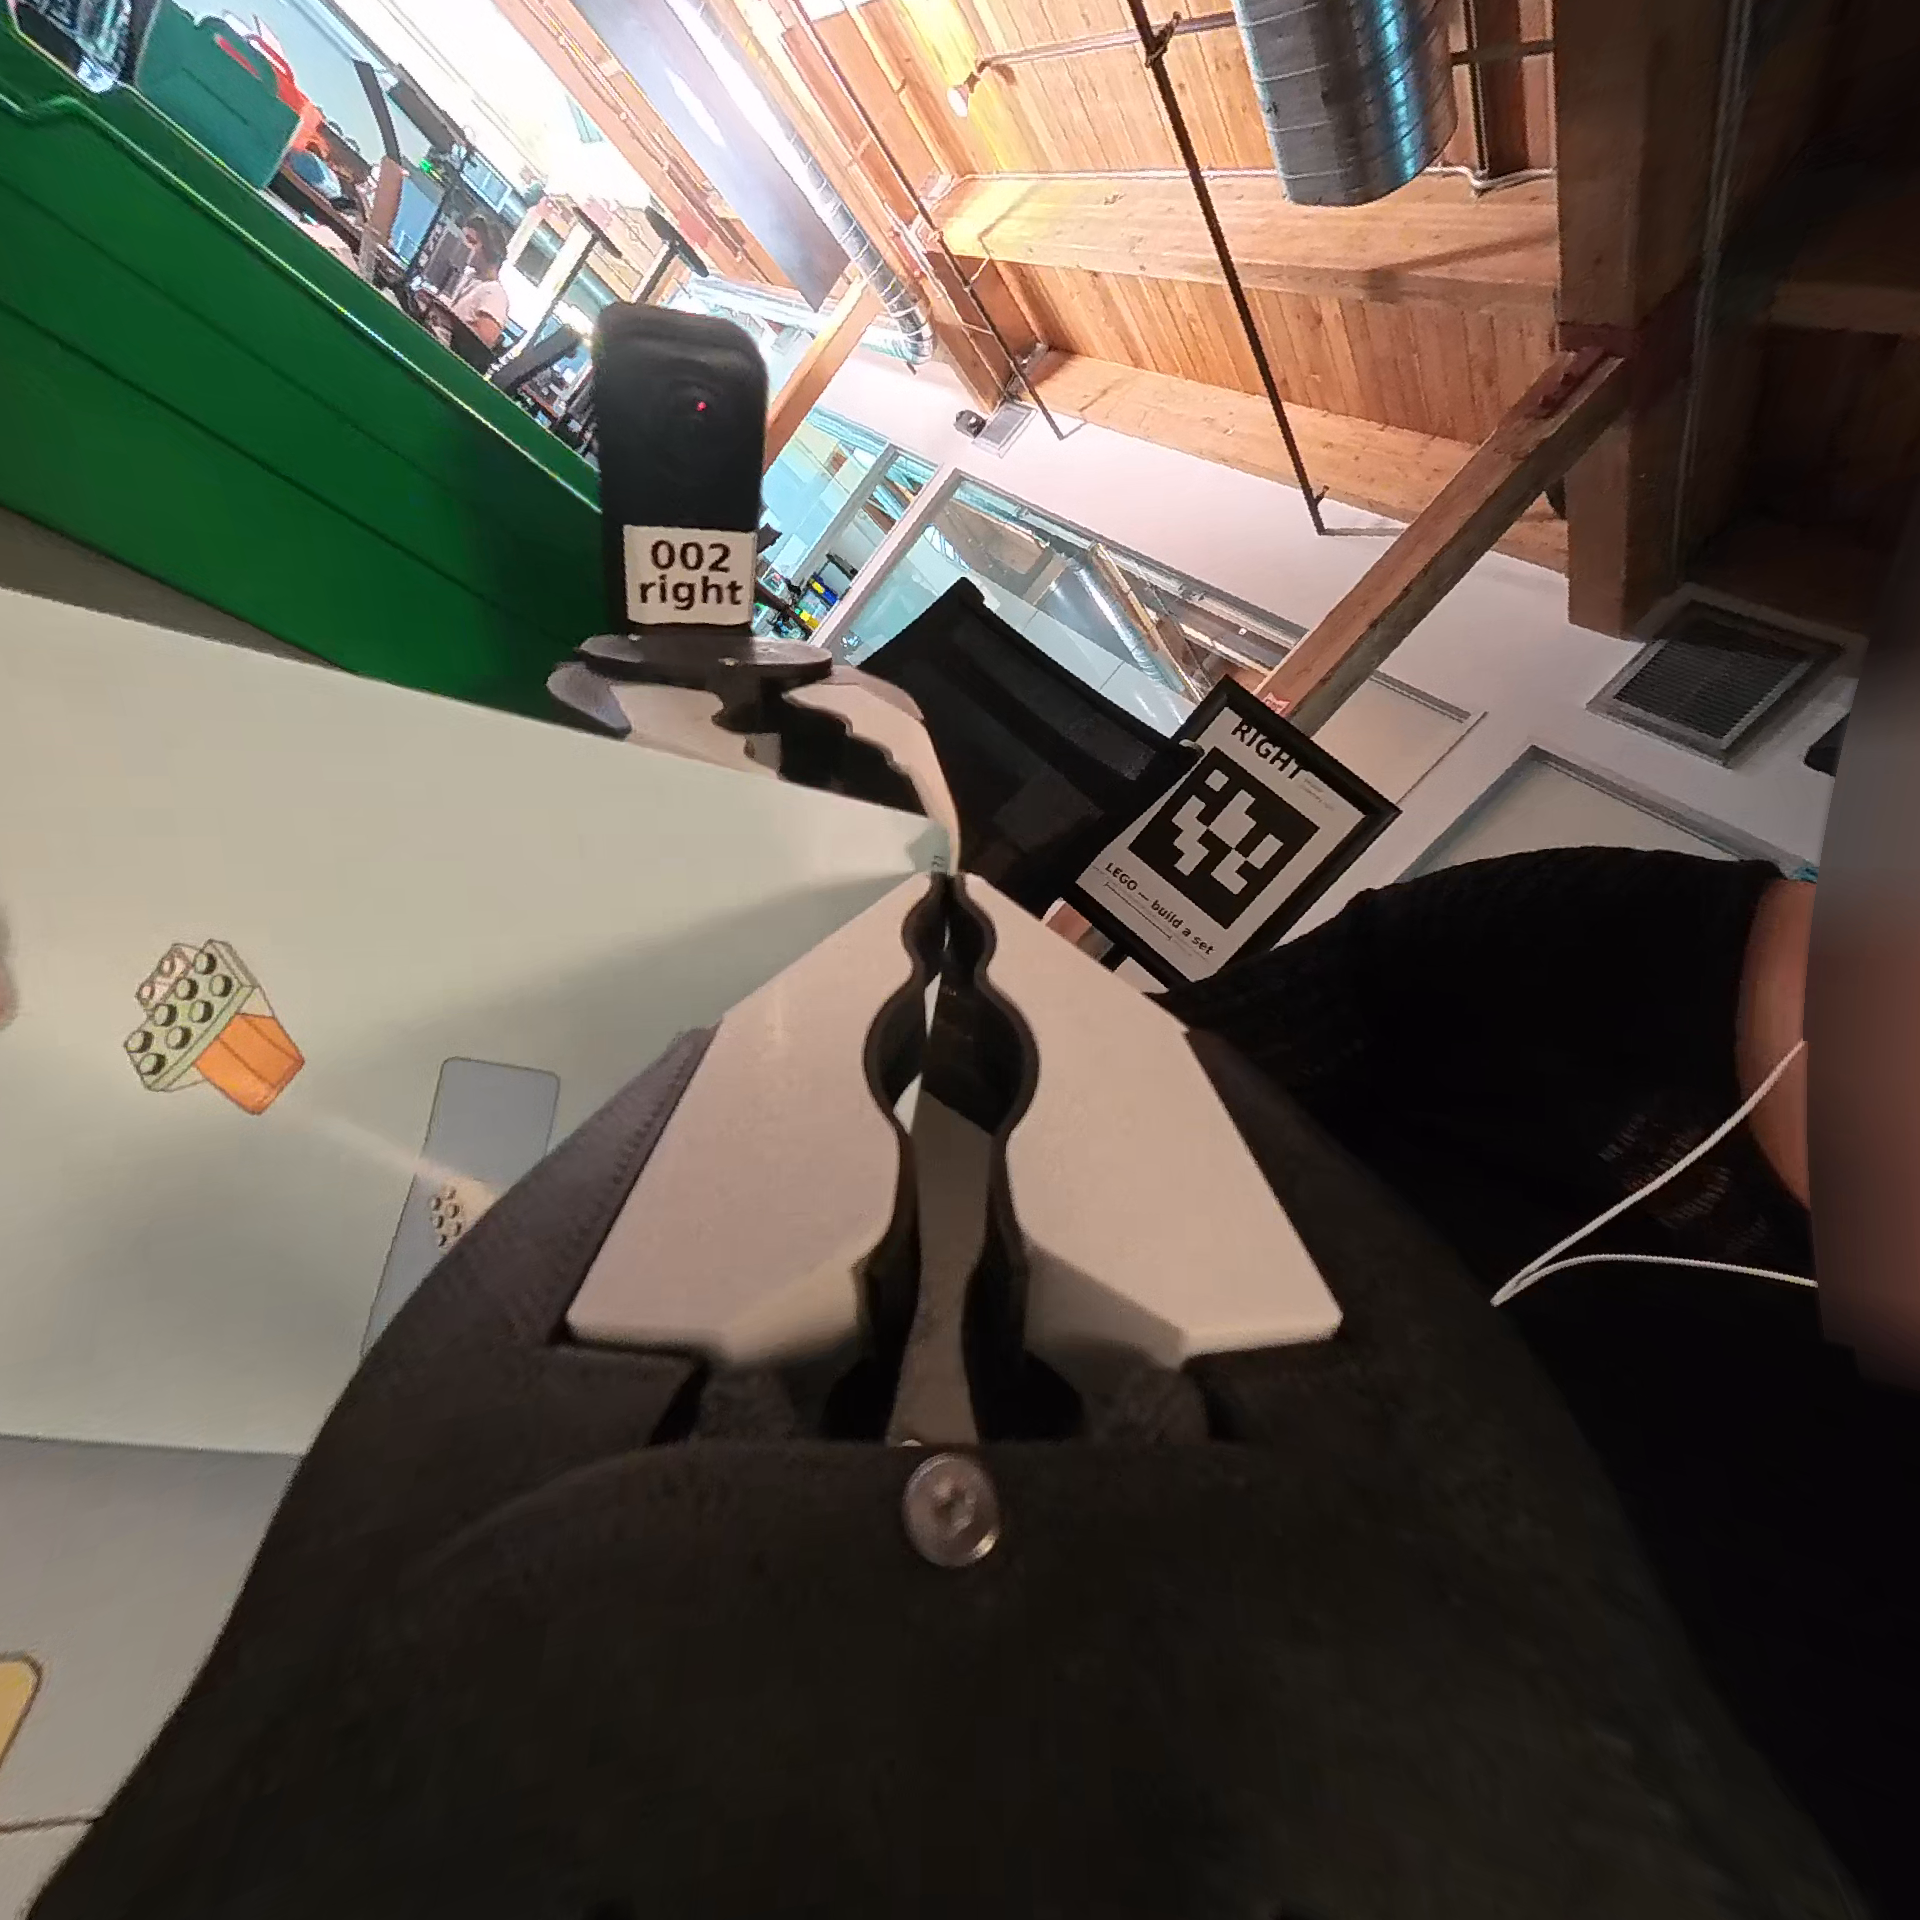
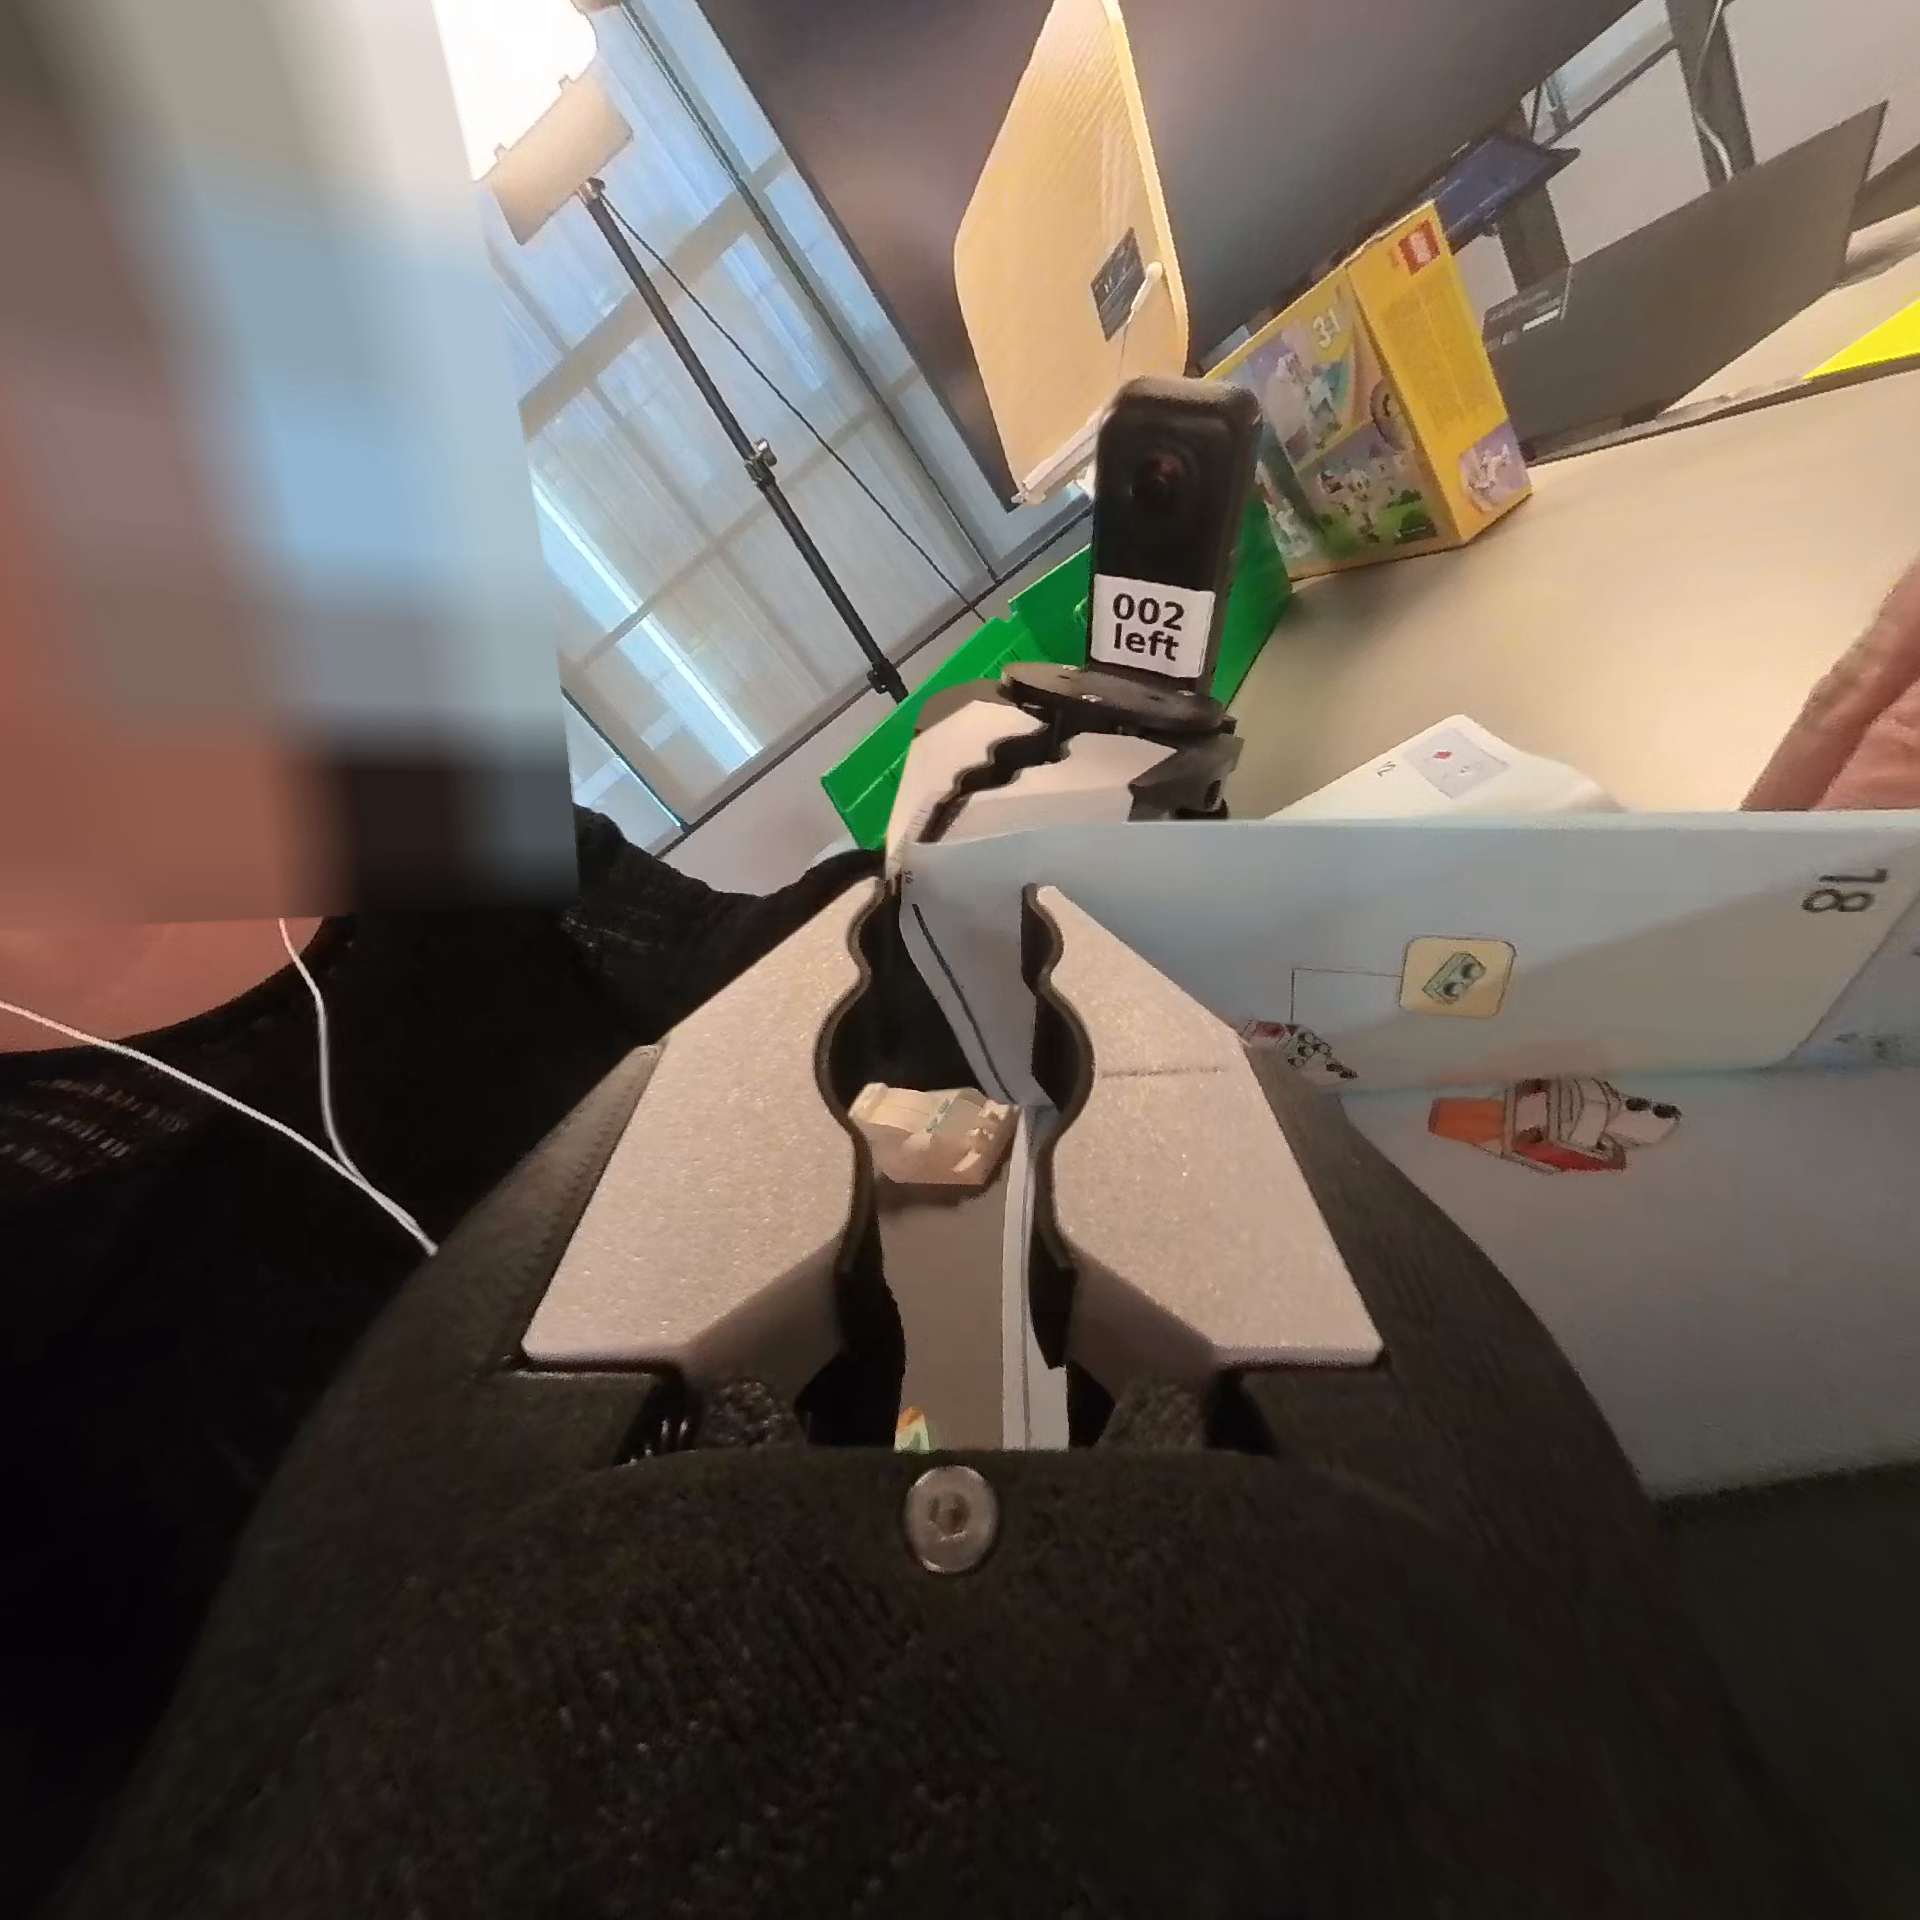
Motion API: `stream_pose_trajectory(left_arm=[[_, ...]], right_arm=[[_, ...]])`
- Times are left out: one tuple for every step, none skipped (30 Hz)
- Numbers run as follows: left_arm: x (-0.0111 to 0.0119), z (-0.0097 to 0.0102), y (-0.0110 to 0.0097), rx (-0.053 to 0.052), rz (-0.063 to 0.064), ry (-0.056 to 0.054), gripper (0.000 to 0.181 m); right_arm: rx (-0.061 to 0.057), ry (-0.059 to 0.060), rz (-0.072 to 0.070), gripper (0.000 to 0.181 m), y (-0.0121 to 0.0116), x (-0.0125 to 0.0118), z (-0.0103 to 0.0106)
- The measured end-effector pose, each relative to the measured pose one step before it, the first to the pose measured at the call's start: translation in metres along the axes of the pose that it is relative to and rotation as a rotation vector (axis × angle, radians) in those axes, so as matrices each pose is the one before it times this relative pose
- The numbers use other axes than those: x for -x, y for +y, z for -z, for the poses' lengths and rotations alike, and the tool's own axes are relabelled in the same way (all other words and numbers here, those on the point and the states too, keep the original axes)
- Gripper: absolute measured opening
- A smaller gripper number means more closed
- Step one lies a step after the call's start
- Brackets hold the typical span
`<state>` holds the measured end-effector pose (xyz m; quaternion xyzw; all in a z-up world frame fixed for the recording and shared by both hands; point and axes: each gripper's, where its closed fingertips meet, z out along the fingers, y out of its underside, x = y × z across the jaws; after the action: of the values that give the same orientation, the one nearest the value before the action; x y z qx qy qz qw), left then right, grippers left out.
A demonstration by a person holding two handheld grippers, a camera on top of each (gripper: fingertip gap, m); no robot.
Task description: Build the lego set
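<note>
- The left hand-held gripper (image 1: 943, 883) has its fingers pressed together at the tips, pinching the corner of a page of the pale blue instruction booklet (image 1: 436, 883).
- The right hand-held gripper (image 2: 961, 894) is slightly open; the same page of the booklet (image 2: 1455, 935) runs between its fingers, against the right one. Whether it truly grips the paper I cannot tell.
- The two grippers meet tip to tip at that page corner.
- A small white lego piece (image 2: 930, 1132) shows through the gap between the right gripper's fingers.
- A green bin (image 2: 914, 748) stands behind on the counter (image 2: 1507, 623).
- A yellow lego box (image 2: 1392, 416) stands far right.
</note>
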<state>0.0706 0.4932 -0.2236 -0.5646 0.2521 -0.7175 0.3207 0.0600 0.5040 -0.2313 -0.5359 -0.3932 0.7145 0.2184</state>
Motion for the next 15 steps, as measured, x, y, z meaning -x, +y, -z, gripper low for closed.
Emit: stream_pose_trajectory(left_arm=[[0.00032,-0.00014,0.00036,0.0022,0.0000,-0.0019,0.000],[0.00025,-0.00024,0.00036,0.0021,0.0004,-0.0016,0.000],[0.00028,-0.00007,0.00028,0.0017,0.0002,-0.0019,0.000],[0.00054,-0.00021,0.00022,0.0012,-0.0002,-0.0035,0.000],[0.00061,-0.00020,0.00020,0.0016,-0.0001,-0.0045,0.000],[0.00077,-0.00015,0.00027,0.0020,0.0004,-0.0049,0.000],[0.00015,-0.00028,0.00035,0.0015,-0.0010,-0.0007,0.000],[-0.00062,-0.00013,0.00028,0.0019,-0.0024,0.0029,0.000],[-0.00027,-0.00017,0.00015,0.0010,-0.0025,0.0014,0.000],[-0.00034,-0.00011,0.00006,0.0004,-0.0021,0.0016,0.000],[0.00012,-0.00012,0.00022,0.0014,-0.0006,-0.0014,0.000],[0.00026,-0.00013,0.00017,0.0010,0.0001,-0.0017,0.000],[0.00043,-0.00009,0.00004,0.0001,-0.0002,-0.0029,0.000],[0.00033,-0.00010,0.00000,-0.0001,-0.0002,-0.0022,0.000],[0.00021,0.00002,0.00008,0.0000,0.0004,-0.0012,0.000]], right_arm=[[-0.0001,0.0081,0.0054,0.023,-0.00052,-0.00024,0.00132],[-0.0003,0.0065,0.0036,0.023,-0.00059,-0.00011,0.00139],[-0.0008,0.0059,0.0026,0.023,-0.00056,-0.00017,0.00141],[-0.0021,0.0065,0.0021,0.023,-0.00075,-0.00041,0.00118],[-0.0015,0.0063,0.0013,0.023,-0.00058,-0.00059,0.00109],[0.0012,0.0063,0.0003,0.023,0.00002,-0.00065,0.00076],[0.0038,0.0059,-0.0001,0.023,0.00036,-0.00065,0.00066],[0.0045,0.0046,0.0003,0.023,0.00047,-0.00036,0.00045],[0.0037,0.0039,0.0007,0.023,0.00042,-0.00041,0.00022],[0.0038,0.0039,0.0003,0.023,0.00033,-0.00034,0.00012],[0.0056,0.0034,-0.0006,0.023,0.00078,-0.00031,0.00004],[0.0069,0.0035,-0.0007,0.023,0.00090,-0.00038,0.00016],[0.0068,0.0045,0.0004,0.023,0.00079,-0.00022,0.00027],[0.0057,0.0046,0.0025,0.023,0.00045,-0.00007,0.00066],[0.0038,0.0051,0.0042,0.023,0.00016,0.00007,0.00097]])
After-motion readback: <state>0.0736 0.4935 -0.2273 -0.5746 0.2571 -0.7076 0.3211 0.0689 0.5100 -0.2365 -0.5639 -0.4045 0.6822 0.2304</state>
